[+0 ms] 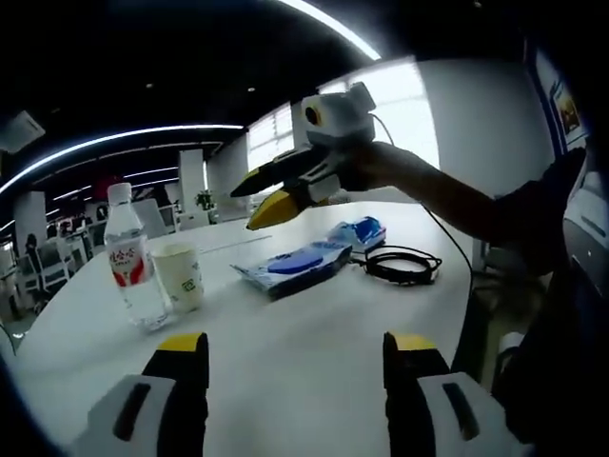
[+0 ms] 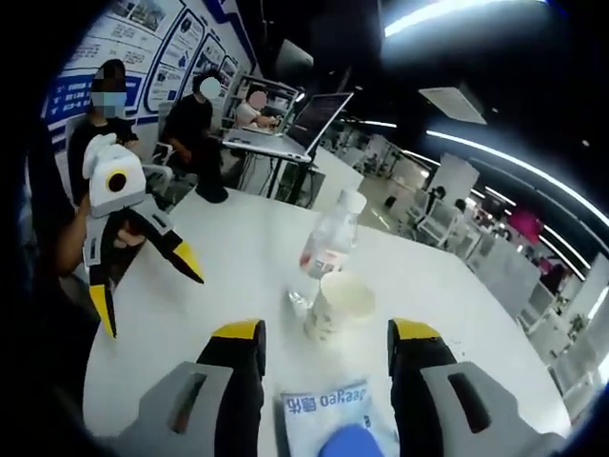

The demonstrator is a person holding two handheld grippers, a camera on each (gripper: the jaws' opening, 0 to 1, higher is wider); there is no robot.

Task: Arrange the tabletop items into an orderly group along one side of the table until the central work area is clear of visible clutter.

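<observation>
Both tools hung in the air above the white table (image 1: 314,352), and neither had hold of anything. The left gripper (image 1: 295,376) had its jaws spread wide over bare tabletop; the right gripper (image 2: 325,367) was likewise wide open, poised just above a blue-and-white wipes pack (image 2: 328,424) that lay between its jaws. In the left gripper view that pack (image 1: 295,267) lay near the middle of the table, with a smaller blue packet (image 1: 362,231) just beyond it and a coiled black cable (image 1: 402,265) near the table's far edge. A water bottle (image 1: 131,262) and a paper cup (image 1: 181,276) stood upright, just beside each other, toward the opposite side. The bottle looked nearly full, so probably the heaviest item, smooth and round; a grip across the body below the label would likely be steadiest. The cup seemed light and easily crushed or tipped, best taken gently near the rim. The pack looked soft and flat, likely slippery in its wrapper, and might need pinching at an edge or sliding instead of lifting. The cable was limp and would probably uncoil if lifted by one strand. Open tabletop lay around every item, giving room to push things toward the bottle and cup; the curved table edge near the cable left less margin there.
</observation>
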